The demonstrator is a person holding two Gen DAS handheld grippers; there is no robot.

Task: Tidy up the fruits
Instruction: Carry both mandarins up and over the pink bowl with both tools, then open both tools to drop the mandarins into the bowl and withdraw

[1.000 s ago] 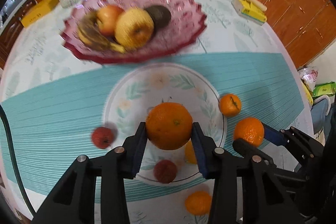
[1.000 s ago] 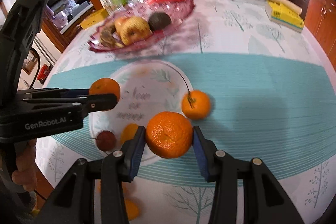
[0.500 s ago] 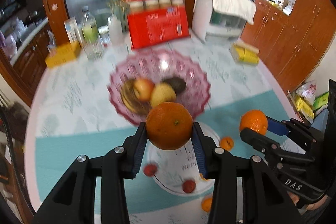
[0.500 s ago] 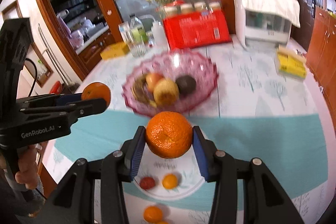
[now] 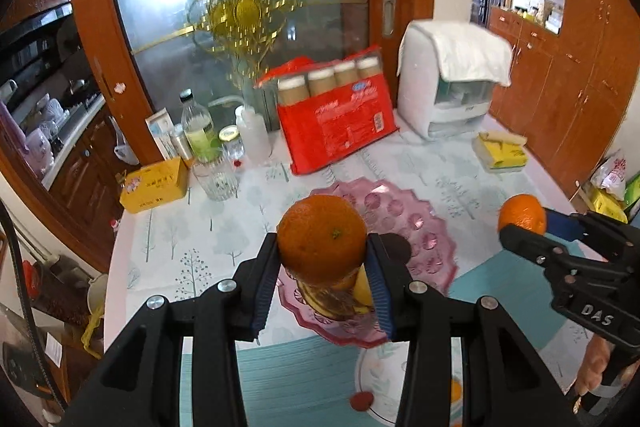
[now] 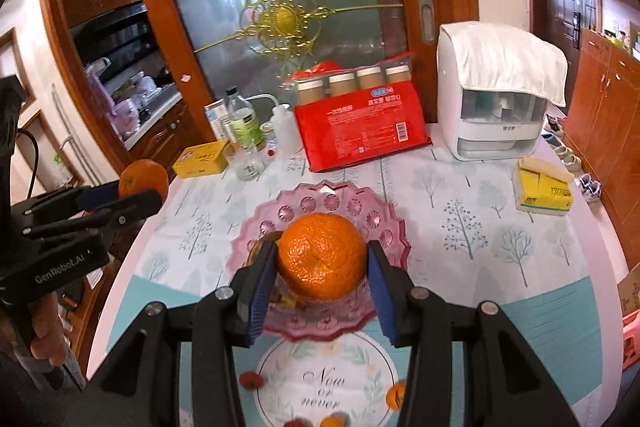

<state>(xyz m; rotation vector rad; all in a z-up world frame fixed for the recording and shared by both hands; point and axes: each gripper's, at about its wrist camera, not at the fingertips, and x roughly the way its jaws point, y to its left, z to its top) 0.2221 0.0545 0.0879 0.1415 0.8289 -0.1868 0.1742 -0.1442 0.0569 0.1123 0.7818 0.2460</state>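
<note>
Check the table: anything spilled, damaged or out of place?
Nothing spilled or damaged. A few small fruits lie loose: a red one off the white plate's left rim, a small orange one at its right rim. Fruit in the pink bowl sits normally.

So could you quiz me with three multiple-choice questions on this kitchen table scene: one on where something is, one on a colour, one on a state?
1. Where is the yellow tin?
A. left of the red package
B. on the white appliance
C. in the pink bowl

2. What colour is the fruit in the left gripper?
A. green
B. orange
C. purple

3. What is the state of the right gripper?
A. empty, wide open
B. lying on the table
C. shut on an orange

Answers: 1 A, the tin sits at the table's left edge. 2 B, an orange fills its jaws. 3 C, both pads press the fruit.
</note>
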